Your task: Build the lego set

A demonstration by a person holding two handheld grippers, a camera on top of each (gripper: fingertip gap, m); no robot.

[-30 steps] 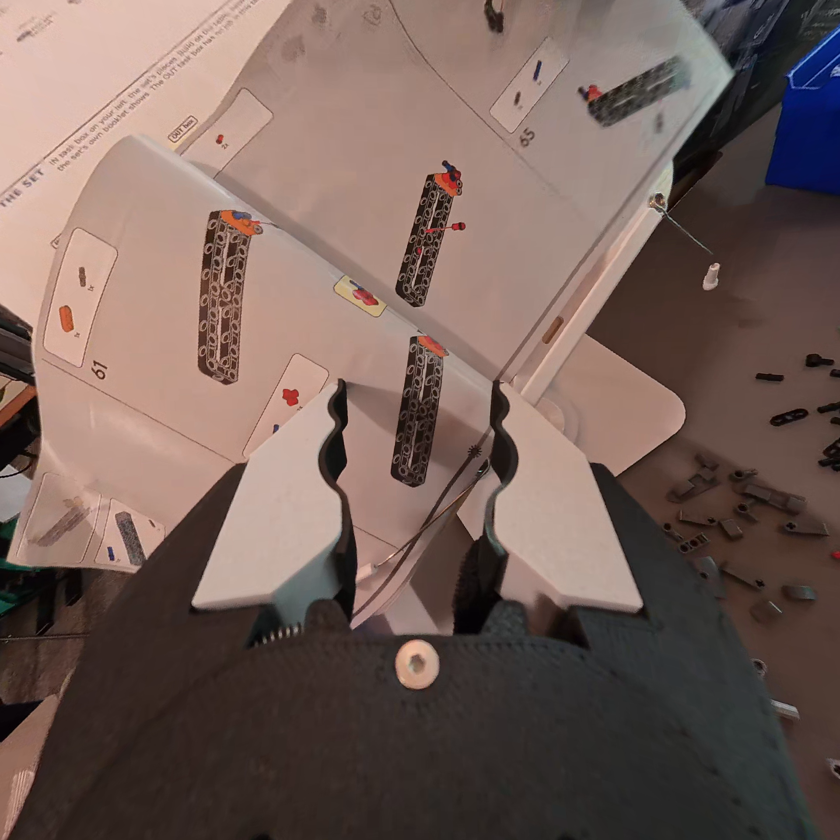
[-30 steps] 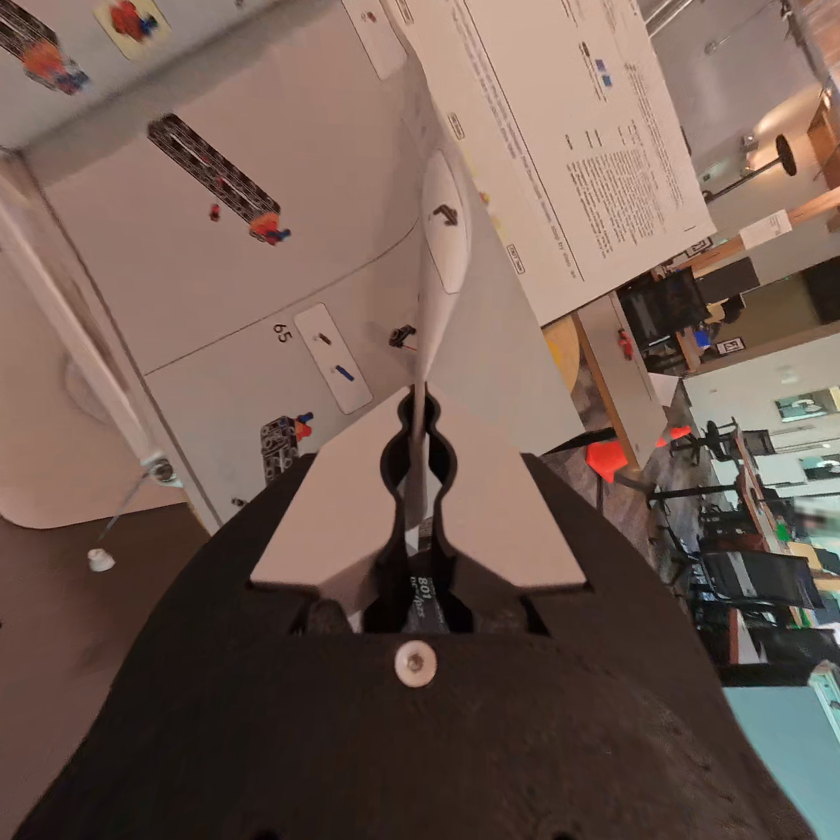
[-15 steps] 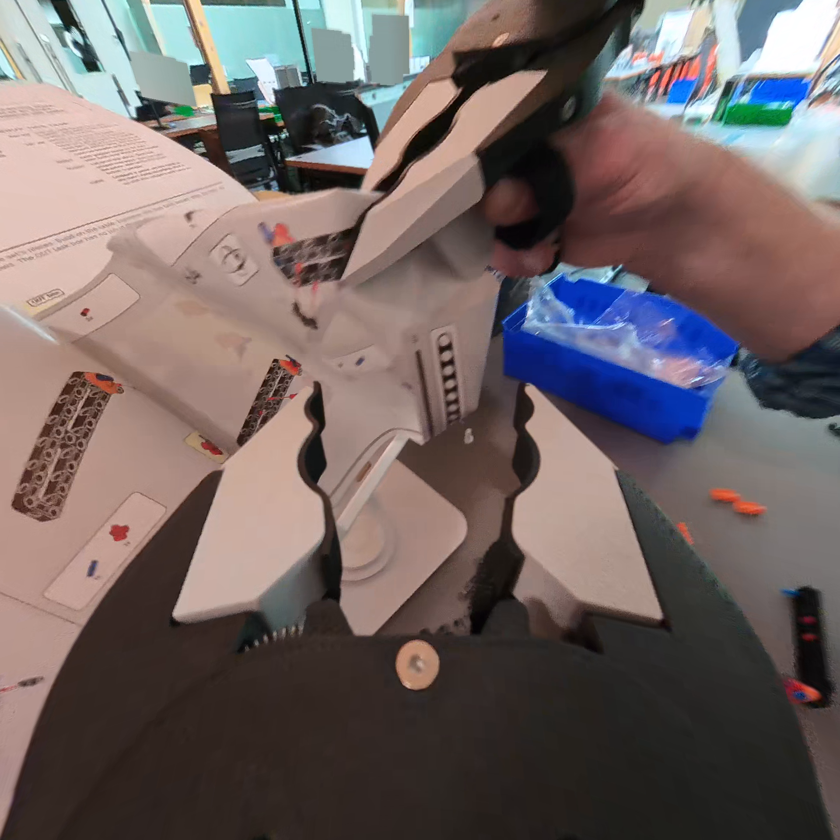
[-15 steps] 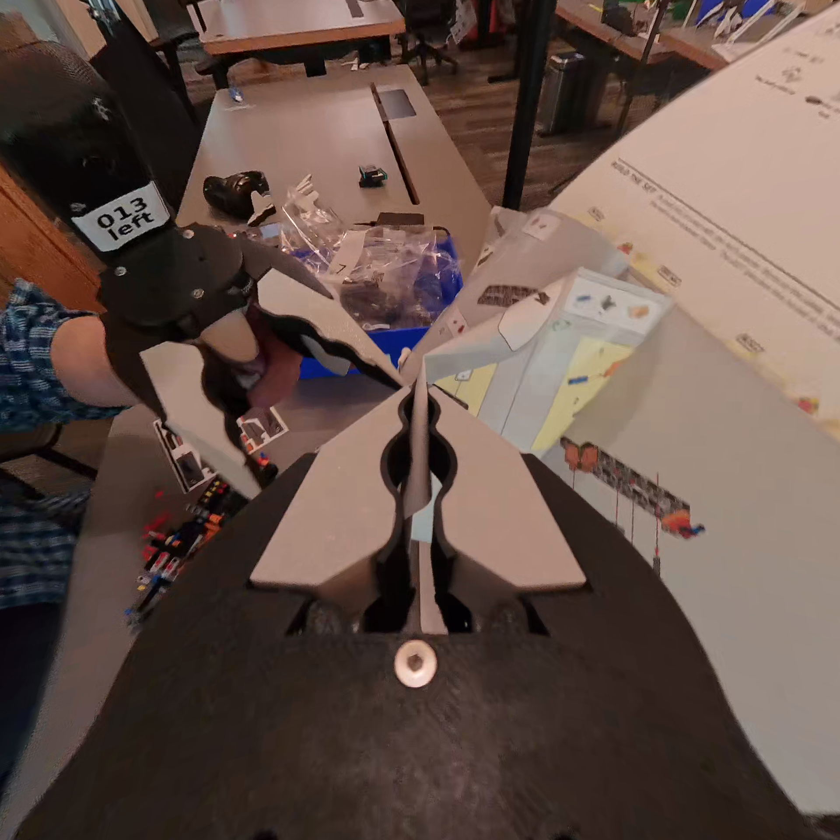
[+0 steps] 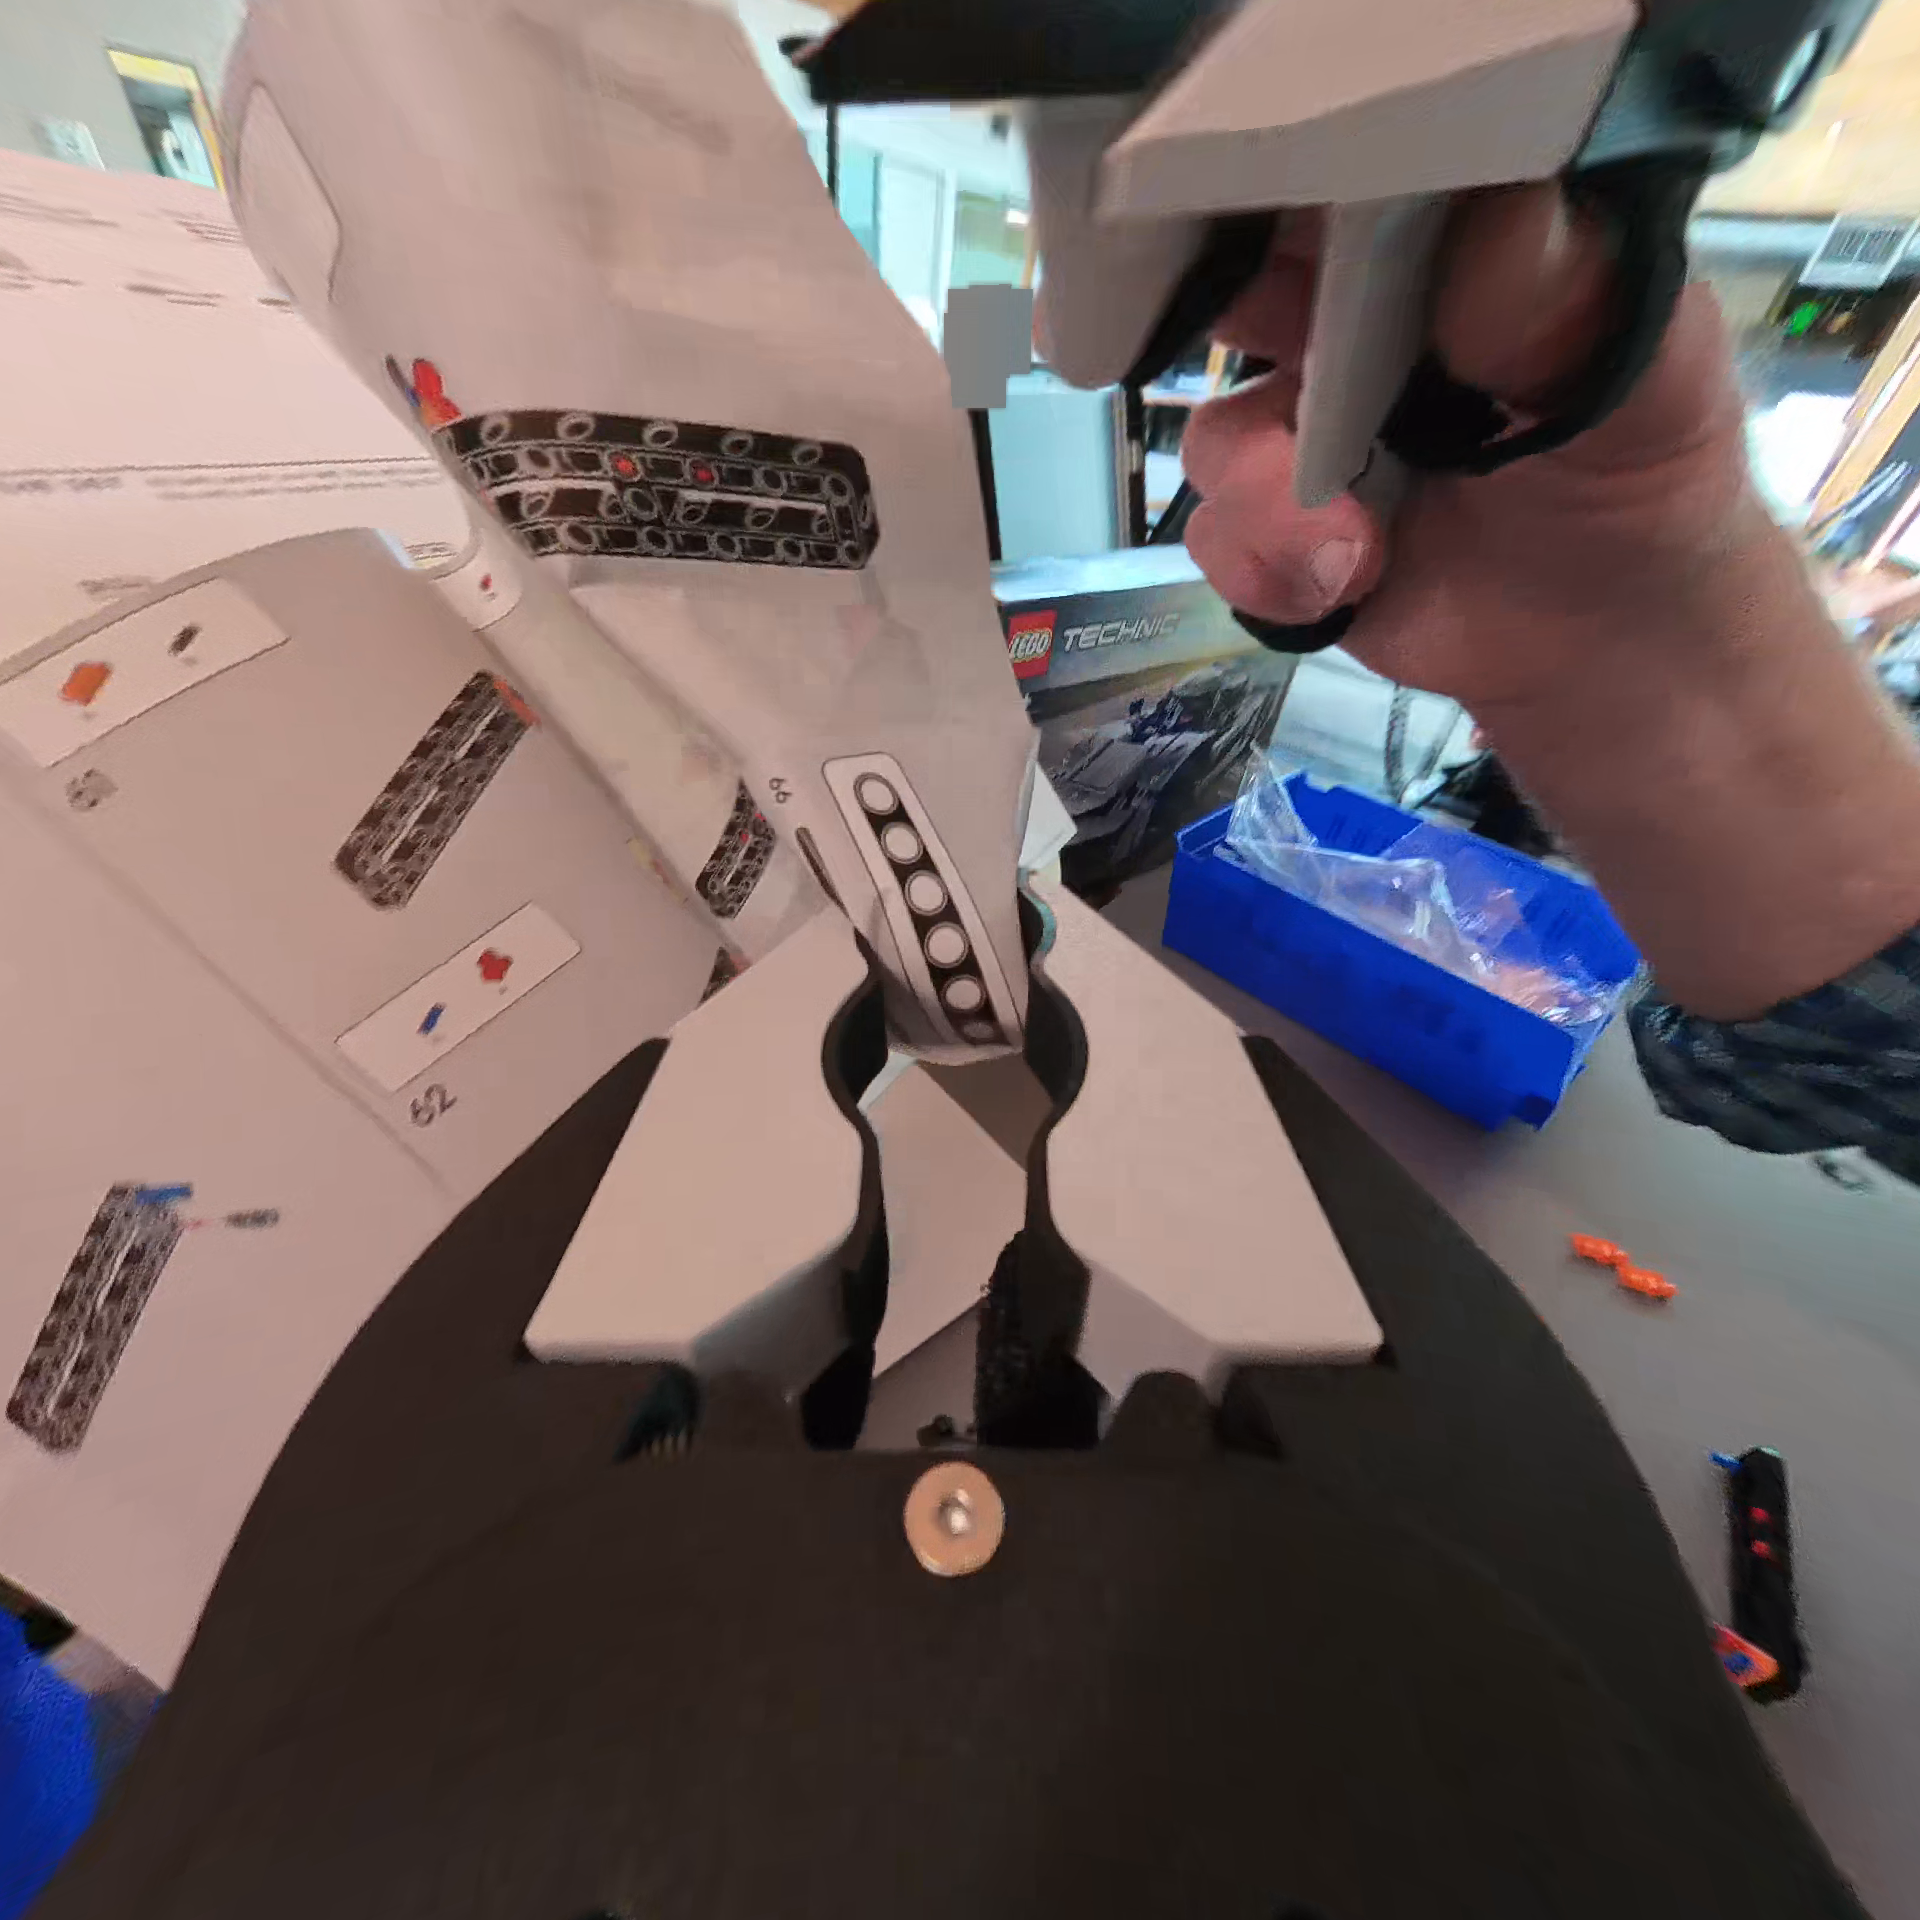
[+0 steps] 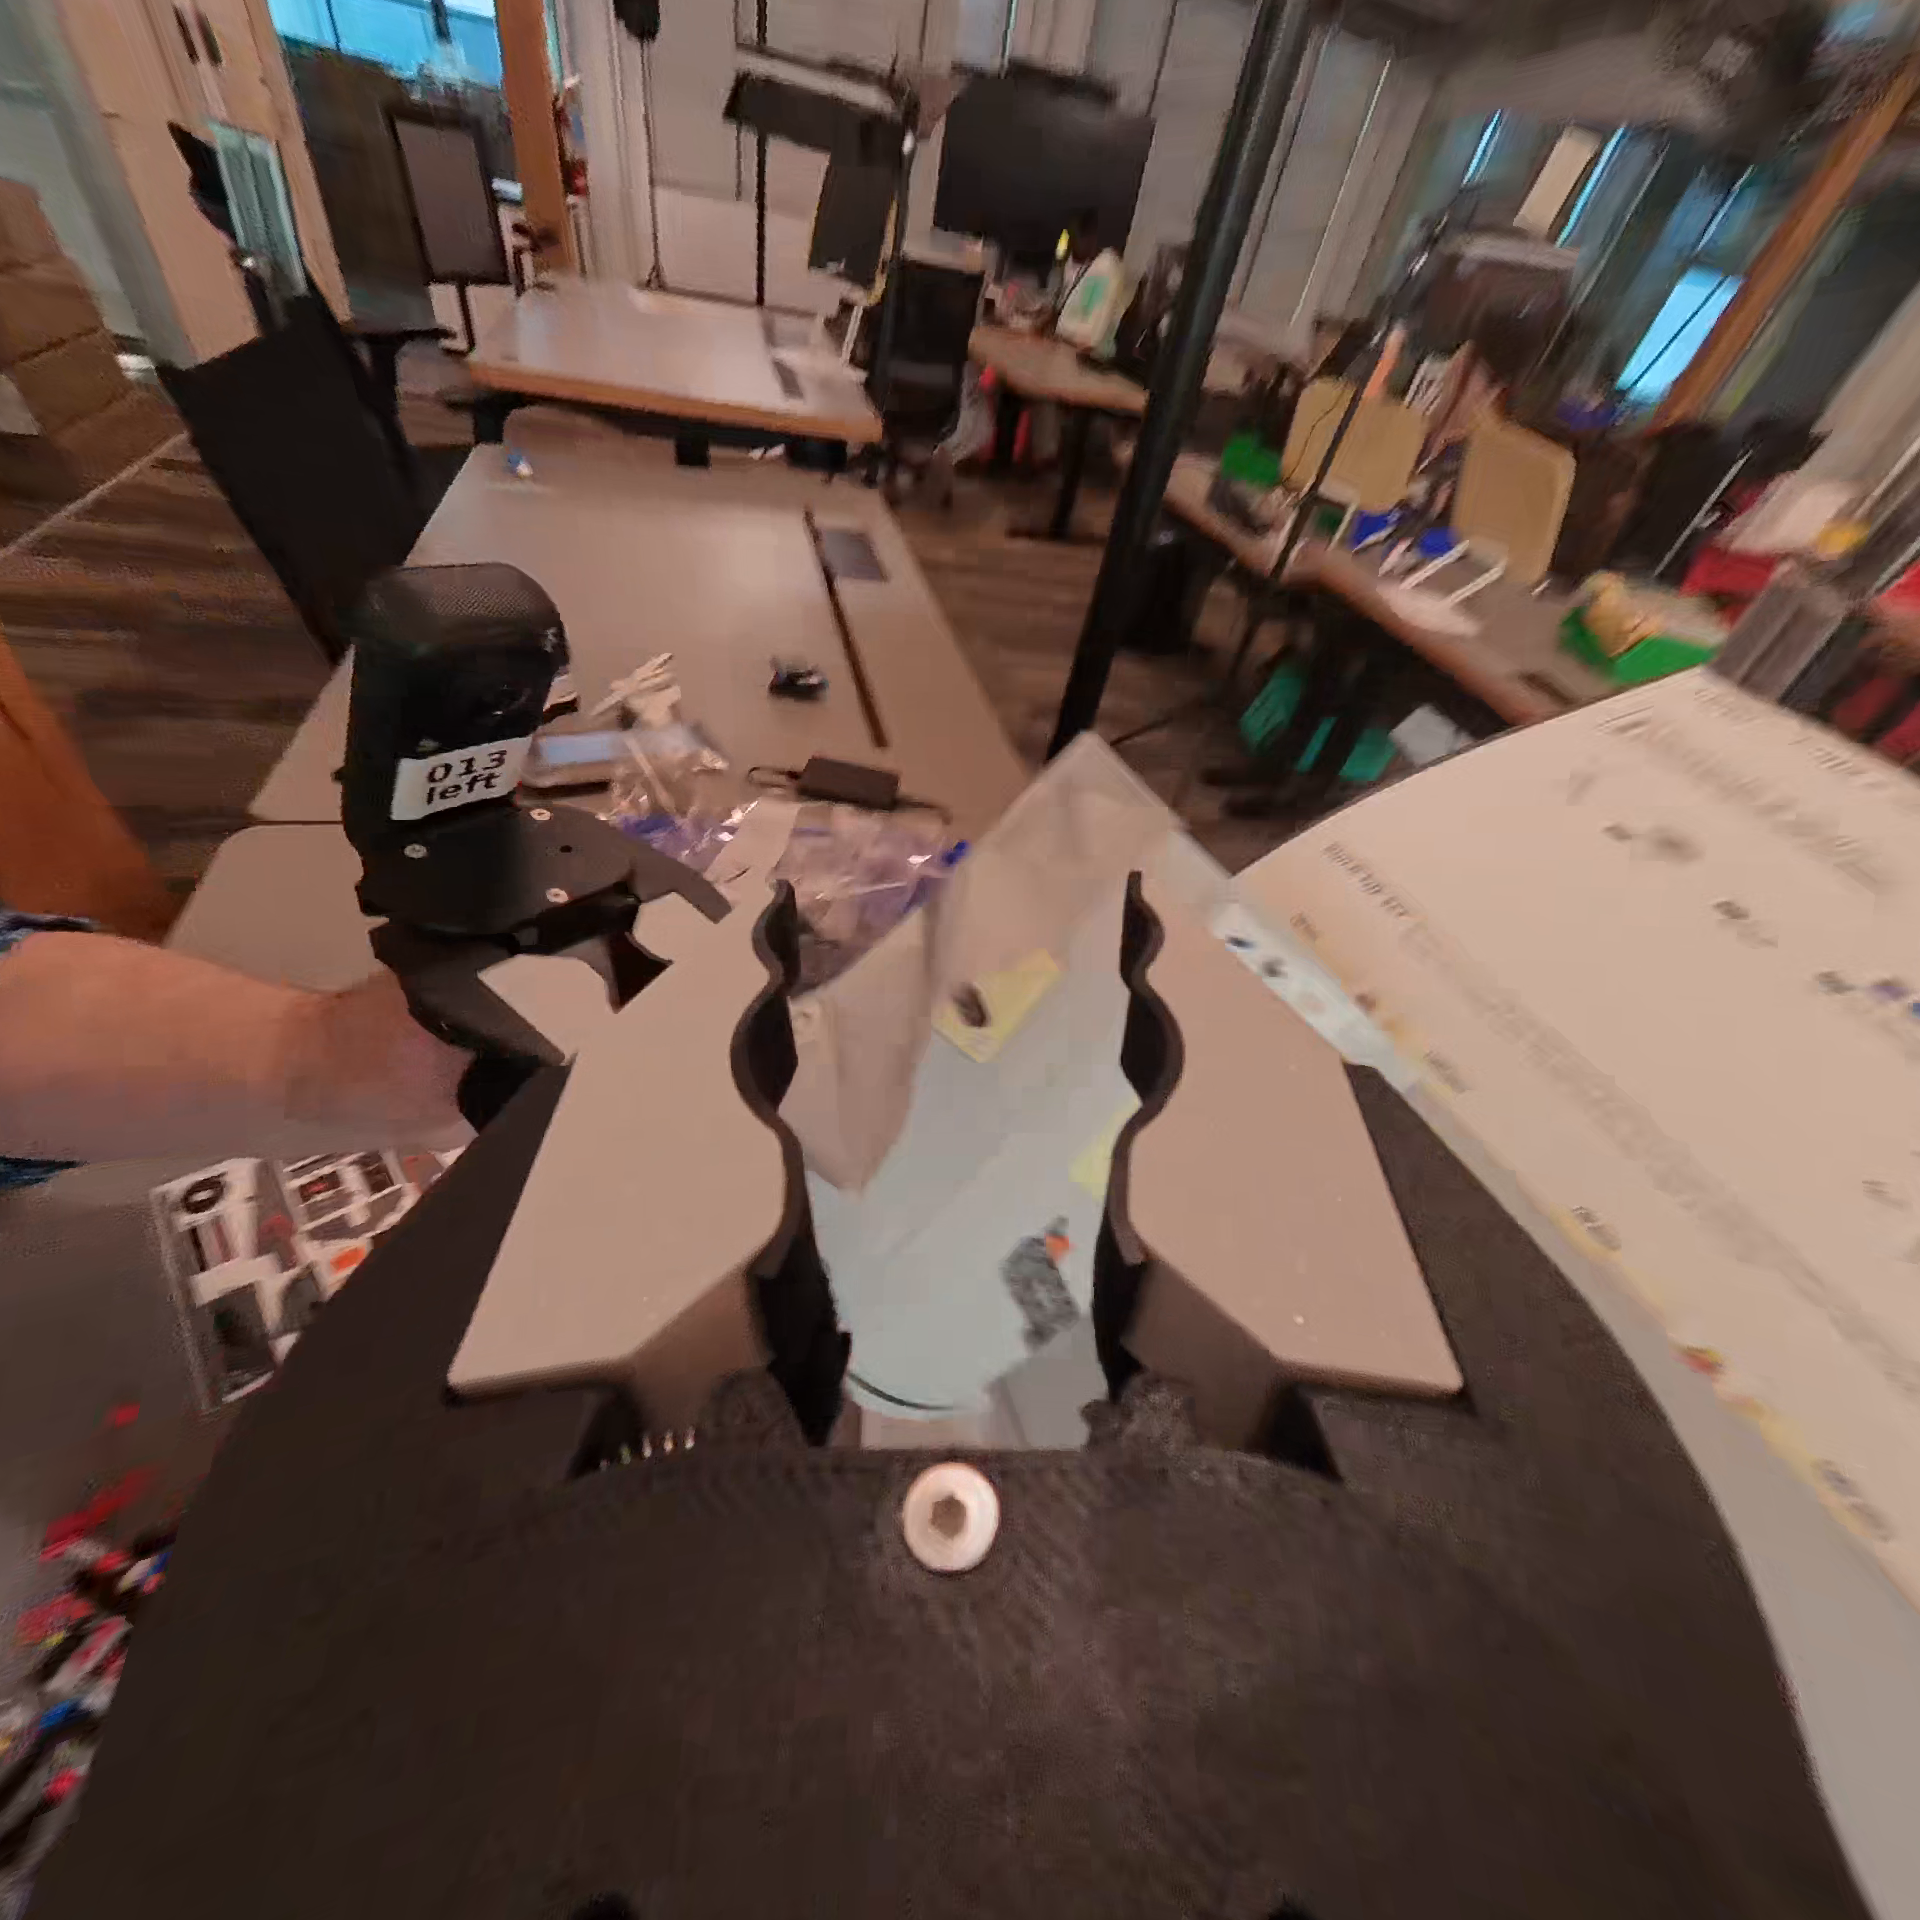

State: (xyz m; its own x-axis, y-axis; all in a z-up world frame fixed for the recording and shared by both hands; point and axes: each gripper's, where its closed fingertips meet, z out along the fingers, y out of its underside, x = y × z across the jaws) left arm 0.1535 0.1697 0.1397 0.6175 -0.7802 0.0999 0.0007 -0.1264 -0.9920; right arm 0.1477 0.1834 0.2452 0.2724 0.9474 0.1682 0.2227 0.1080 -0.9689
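Observation:
The instruction booklet stands open on the table. One page [image 5: 665,343] stands upright, and its curled lower corner sits between the fingertips of my left gripper [image 5: 951,920]. The jaws are drawn in on that corner. My right gripper [image 6: 956,899] is open, with the same page [image 6: 997,1049] loose in the gap between its fingers. It also shows in the left wrist view [image 5: 1340,114], above the page, held by a hand. The left gripper also shows in the right wrist view [image 6: 582,966], at the left. A black beam assembly [image 5: 1756,1579] lies on the table at the right.
A blue bin [image 5: 1351,997] with clear bags stands behind the booklet, and the set's box [image 5: 1132,686] stands beyond it. Orange pieces [image 5: 1621,1265] lie on the table. A large printed sheet [image 6: 1579,997] lies at the right. A sticker sheet [image 6: 249,1257] and loose pieces [image 6: 83,1558] lie at the left. My right fingertips sit around 11 centimetres from my left ones.
My right gripper has opened and let go of the page it was pinching. My left gripper has moved up to the page's lower corner and its jaws have closed in on it.

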